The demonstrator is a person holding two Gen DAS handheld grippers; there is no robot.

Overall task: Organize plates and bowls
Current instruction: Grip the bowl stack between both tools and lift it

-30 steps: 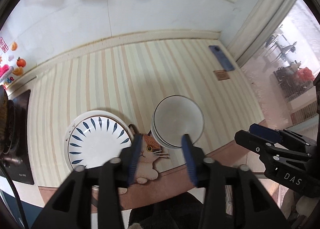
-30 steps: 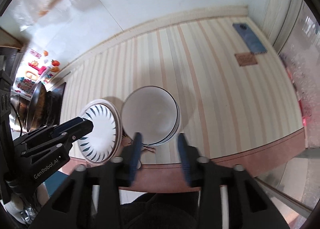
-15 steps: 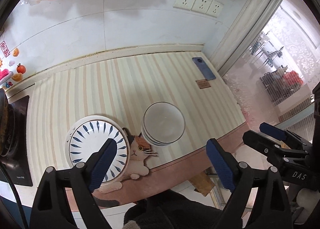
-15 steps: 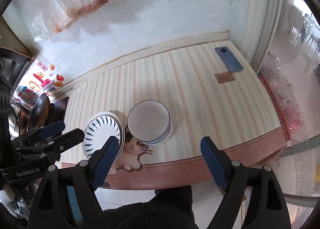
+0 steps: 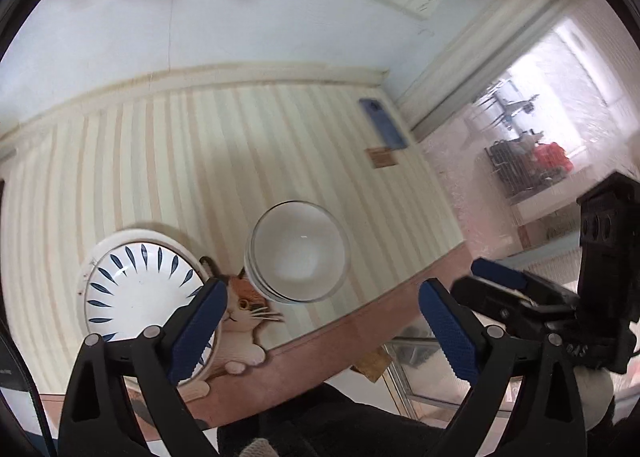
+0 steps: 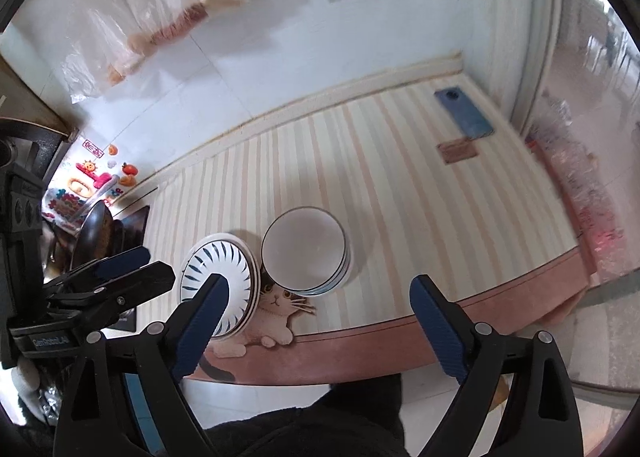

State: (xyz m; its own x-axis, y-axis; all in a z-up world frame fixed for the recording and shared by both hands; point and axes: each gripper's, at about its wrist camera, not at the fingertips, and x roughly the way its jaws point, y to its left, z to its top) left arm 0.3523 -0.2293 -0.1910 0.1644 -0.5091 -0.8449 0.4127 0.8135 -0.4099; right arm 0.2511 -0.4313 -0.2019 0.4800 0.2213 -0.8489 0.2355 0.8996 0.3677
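A stack of white plates with blue leaf marks [image 5: 140, 289] [image 6: 218, 281] sits on the striped counter, partly on a cat-shaped mat [image 5: 240, 317]. Right beside it stands a stack of white bowls [image 5: 298, 253] [image 6: 304, 253]. My left gripper [image 5: 322, 331] hovers above the counter's front edge, its jaws opening wide, with nothing between them. My right gripper [image 6: 320, 327] hangs beside it to the right, its jaws also opening, with nothing between them. Each shows at the edge of the other's view: the right gripper [image 5: 480, 287], the left gripper [image 6: 136, 271].
A blue phone [image 6: 464, 113] and a small brown card [image 6: 458, 151] lie at the counter's far right. A dark wok [image 6: 92, 233] and stove are at the left end. Plastic bags [image 6: 160, 1] hang on the tiled wall. A glass door stands at the right.
Both grippers' jaws have spread from narrow to wide. The right view has pulled back and up from the counter. The plates and bowls have not moved.
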